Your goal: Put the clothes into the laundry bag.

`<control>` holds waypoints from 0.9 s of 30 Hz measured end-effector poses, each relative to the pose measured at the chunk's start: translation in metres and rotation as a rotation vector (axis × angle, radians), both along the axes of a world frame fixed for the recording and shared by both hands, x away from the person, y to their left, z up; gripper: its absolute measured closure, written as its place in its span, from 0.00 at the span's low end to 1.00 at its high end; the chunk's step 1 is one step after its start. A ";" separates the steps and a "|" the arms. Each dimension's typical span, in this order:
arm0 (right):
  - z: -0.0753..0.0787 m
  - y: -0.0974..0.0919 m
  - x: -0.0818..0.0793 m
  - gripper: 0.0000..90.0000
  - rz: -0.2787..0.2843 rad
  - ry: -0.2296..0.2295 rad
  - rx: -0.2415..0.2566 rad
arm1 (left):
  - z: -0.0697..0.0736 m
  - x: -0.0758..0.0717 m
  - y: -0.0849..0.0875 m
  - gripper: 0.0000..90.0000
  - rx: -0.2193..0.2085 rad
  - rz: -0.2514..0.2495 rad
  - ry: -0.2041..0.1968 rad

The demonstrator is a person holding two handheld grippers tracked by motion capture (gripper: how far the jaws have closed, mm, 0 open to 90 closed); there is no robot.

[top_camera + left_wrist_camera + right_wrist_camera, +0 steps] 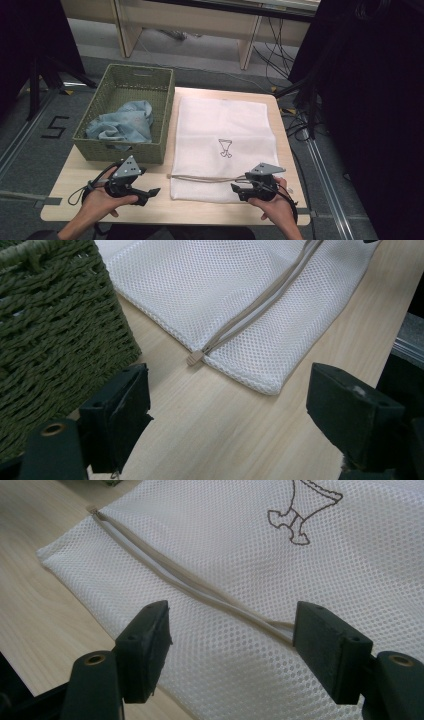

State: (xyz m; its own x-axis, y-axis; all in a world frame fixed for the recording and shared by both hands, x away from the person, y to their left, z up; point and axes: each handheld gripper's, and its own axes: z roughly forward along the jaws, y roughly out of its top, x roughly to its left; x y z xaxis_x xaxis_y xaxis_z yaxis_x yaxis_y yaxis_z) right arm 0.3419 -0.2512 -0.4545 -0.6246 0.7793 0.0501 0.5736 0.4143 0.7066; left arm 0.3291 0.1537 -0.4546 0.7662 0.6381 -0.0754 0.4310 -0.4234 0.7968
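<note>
Grippers both wide open, holding nothing. Left gripper [150, 192] over bare table [160, 205] beside basket [125, 150]. Right gripper [240, 189] over mesh bag [225, 125], jaws astride zipper [165, 572]. Cloth [122, 125] inside basket.

A black "5" [56, 127] marks the floor (left of table).

— Left side?
— Left hand [100, 201] grips the left gripper [150, 192] low at the near edge, forearm entering from the bottom. Jaws stand wide apart, nothing between them.
— Right side?
— Right hand [274, 207] holds the right gripper [237, 191], pointing inward toward the left one. Jaws likewise spread, nothing clamped. The two grippers are well apart.
</note>
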 end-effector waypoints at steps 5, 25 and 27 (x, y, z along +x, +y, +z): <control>-0.001 -0.002 0.003 0.35 0.014 -0.022 -0.021 | 0.001 0.001 0.001 0.20 0.000 -0.007 0.001; -0.004 -0.008 0.014 0.35 -0.037 -0.058 -0.151 | 0.001 0.002 0.002 0.21 0.013 0.001 -0.009; -0.007 -0.011 0.017 0.35 -0.021 -0.072 -0.190 | 0.001 0.002 0.001 0.21 0.014 0.003 -0.013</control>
